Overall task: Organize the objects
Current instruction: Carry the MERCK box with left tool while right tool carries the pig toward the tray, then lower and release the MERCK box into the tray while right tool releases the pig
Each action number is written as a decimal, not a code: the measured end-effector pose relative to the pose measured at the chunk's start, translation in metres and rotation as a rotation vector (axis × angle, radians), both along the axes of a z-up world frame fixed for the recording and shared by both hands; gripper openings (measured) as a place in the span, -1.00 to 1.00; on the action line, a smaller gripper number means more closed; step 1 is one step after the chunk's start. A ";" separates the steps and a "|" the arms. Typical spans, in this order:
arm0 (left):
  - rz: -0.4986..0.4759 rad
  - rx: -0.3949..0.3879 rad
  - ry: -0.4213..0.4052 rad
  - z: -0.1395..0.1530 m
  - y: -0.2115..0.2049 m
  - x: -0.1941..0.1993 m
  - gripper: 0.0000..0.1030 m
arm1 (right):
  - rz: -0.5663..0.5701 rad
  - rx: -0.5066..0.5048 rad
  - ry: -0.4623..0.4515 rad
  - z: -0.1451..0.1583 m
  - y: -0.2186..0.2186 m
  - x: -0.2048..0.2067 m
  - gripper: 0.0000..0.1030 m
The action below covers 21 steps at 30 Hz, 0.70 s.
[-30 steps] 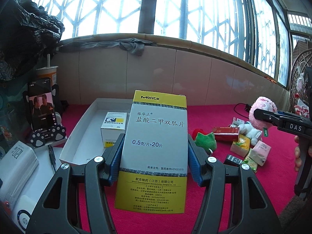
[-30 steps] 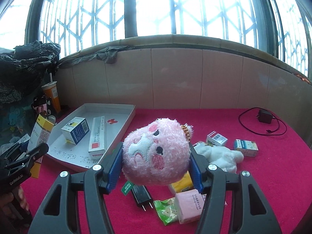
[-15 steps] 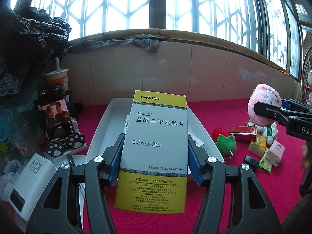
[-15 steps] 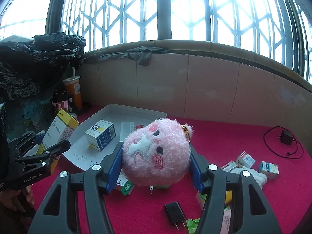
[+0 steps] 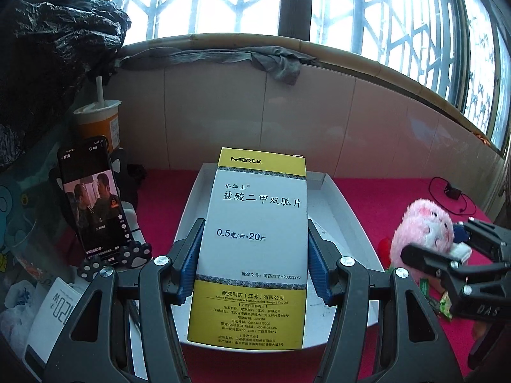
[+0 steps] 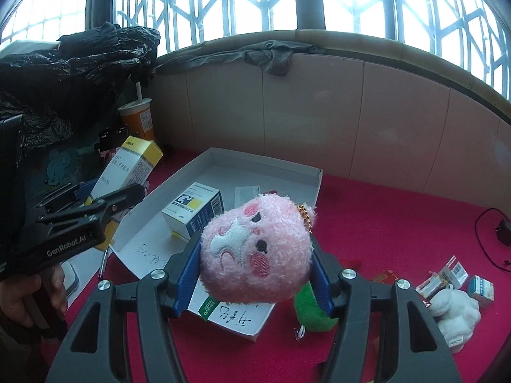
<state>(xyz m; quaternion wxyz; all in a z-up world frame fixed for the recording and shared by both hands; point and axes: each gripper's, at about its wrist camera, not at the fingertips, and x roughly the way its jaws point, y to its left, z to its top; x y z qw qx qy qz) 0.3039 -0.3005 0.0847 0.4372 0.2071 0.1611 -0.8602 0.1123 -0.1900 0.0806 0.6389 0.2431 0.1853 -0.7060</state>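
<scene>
Grippers over the white tray (image 6: 314, 172): left gripper (image 5: 252, 261) clamps the medicine box (image 5: 255, 242), right gripper (image 6: 254, 273) clamps the pink plush (image 6: 258, 249); both have swung from the loose items toward the tray ahead, ready for placement

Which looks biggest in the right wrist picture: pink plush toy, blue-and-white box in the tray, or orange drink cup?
1. pink plush toy, though it sits closest to the camera
2. blue-and-white box
3. orange drink cup, farthest away

Yellow-white Merck medicine box (image 5: 252, 242) upright, held above white tray (image 5: 348, 210); pink plush head (image 6: 258, 255) held over tray's near corner.
</scene>
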 end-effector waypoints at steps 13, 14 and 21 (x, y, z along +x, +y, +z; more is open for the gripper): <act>0.030 0.170 0.031 -0.012 -0.093 -0.043 0.21 | 0.084 0.129 -0.070 -0.050 -0.066 0.034 0.26; 0.048 0.169 0.041 -0.012 -0.094 -0.041 0.32 | 0.083 0.125 -0.061 -0.051 -0.067 0.036 0.30; 0.150 0.084 0.068 -0.003 -0.078 -0.019 0.99 | 0.054 0.048 0.027 -0.045 -0.054 0.041 0.86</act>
